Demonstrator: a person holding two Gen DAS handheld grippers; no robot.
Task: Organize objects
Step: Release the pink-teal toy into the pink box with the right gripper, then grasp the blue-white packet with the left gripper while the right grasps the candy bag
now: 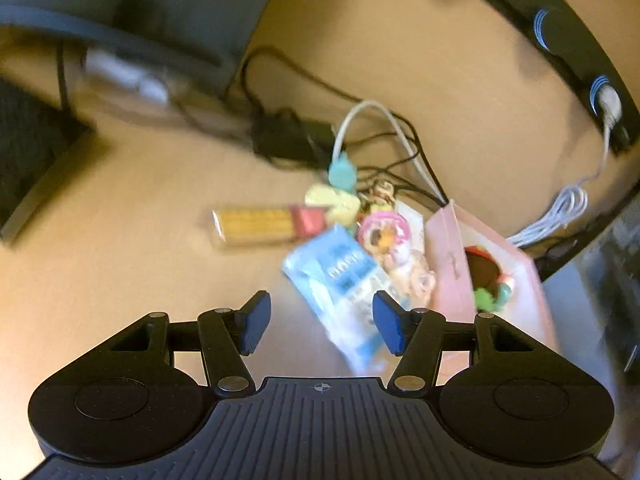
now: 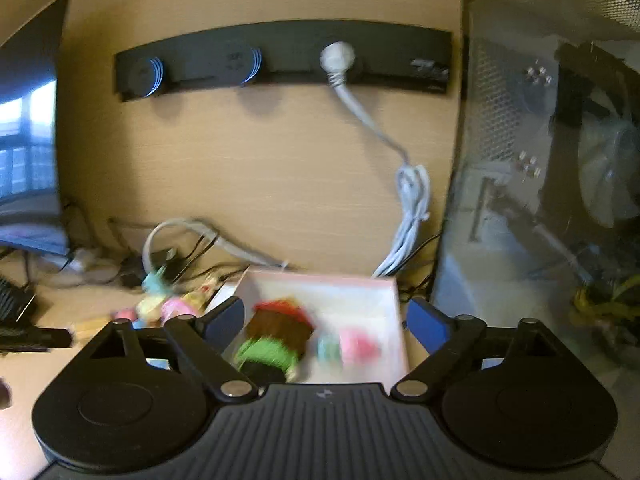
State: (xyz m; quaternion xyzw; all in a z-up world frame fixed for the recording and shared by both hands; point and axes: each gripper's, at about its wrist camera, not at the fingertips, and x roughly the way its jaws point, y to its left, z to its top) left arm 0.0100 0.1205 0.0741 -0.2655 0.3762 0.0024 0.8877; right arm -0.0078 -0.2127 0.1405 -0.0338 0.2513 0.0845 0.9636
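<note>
Left gripper: your left gripper (image 1: 318, 322) is hanging over the desk with its blue pads (image 1: 255, 322) standing about half apart, gripping nothing. The lower end of the blue packet shows in the gap, but the packet is lying on the desk below and the pads are not pressing on it.

Right gripper: your right gripper (image 2: 325, 318) is hovering above the pink box with its jaws spread wide and nothing between the pads (image 2: 430, 326).

Pink box: the pink box (image 2: 394, 308) is sitting open on the wooden desk (image 1: 120, 208), close to the mesh computer case (image 2: 520, 120) on its right. In the left wrist view it (image 1: 448, 264) is lying just to the right of the pile.

Inside the box: a plush toy (image 2: 276, 340) with a red top, brown middle and green base is lying tilted in the left half. Beside it are a small teal piece (image 2: 330, 348) and a pink piece (image 2: 360, 342); blur is hiding what they are.

Pile still outside: the blue packet (image 1: 340, 276), a yellow wafer pack (image 1: 264, 222) with a red end, a pink doughnut charm (image 1: 382, 236) and a teal trinket (image 1: 342, 172) are crowding together just left of the box, some overlapping.

Backdrop: a white cable (image 2: 412, 208) is hanging coiled from the black socket strip (image 2: 280, 60) on the wall, and black leads (image 1: 288, 136) are tangling behind the pile.
</note>
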